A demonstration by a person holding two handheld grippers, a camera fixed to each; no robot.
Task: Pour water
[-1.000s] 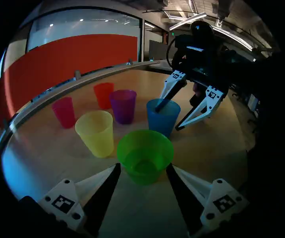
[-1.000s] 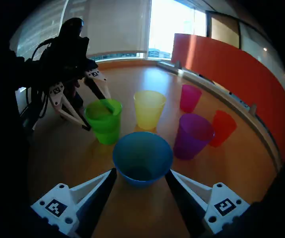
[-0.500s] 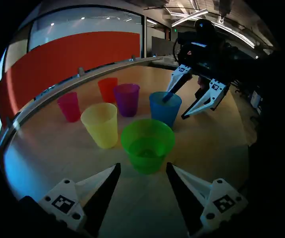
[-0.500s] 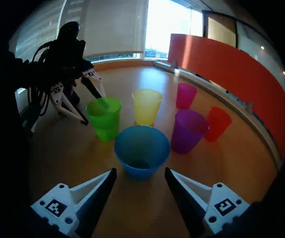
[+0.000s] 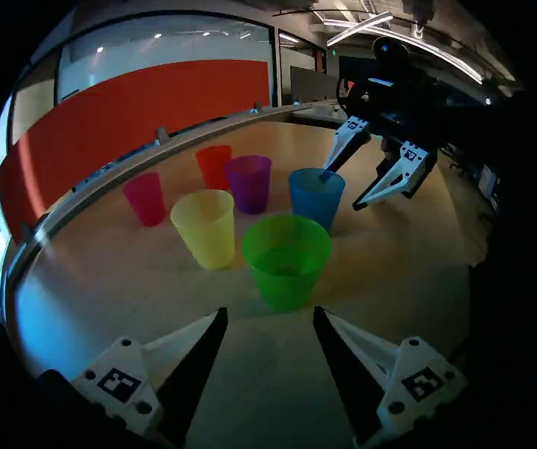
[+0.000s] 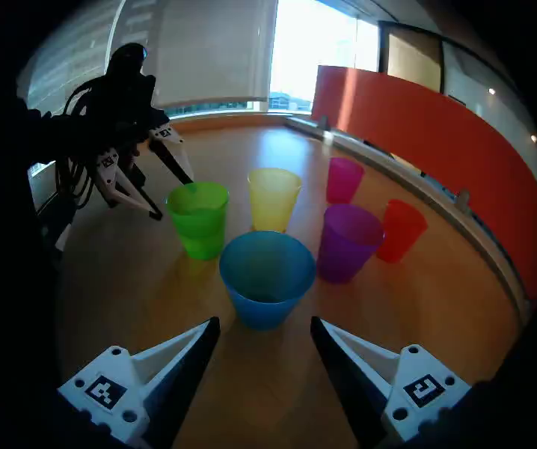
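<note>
Six translucent plastic cups are found upright, mouths up, on a wooden table (image 5: 403,254).

Left gripper (image 5: 268,316): the jaws are spread wide and nothing is held. The green cup (image 5: 287,258) stands just ahead of the fingertips, in line with the gap between them, and is not pinched. It is tapered and wider at the rim than at the base, with a darker patch at the bottom. Whether this is water cannot be told.

Right gripper (image 6: 263,323): the jaws are likewise spread wide and nothing is grasped. The blue cup (image 6: 266,277) stands just ahead of the fingertips, centred on the gap and free of both fingers. It has the same tapered form, and its contents cannot be made out.

The green and blue cups stand just beside each other. Behind them a yellow cup (image 5: 205,228) and a purple cup (image 5: 248,183) are noted, with a pink cup (image 5: 146,198) and a red cup (image 5: 214,166) farther back, near the table edge below an orange panel (image 5: 119,97).

In each view the other gripper is seen farther off, held over the table with its fingers apart. One fingertip lies close to the rim of its cup, but contact cannot be confirmed.
</note>
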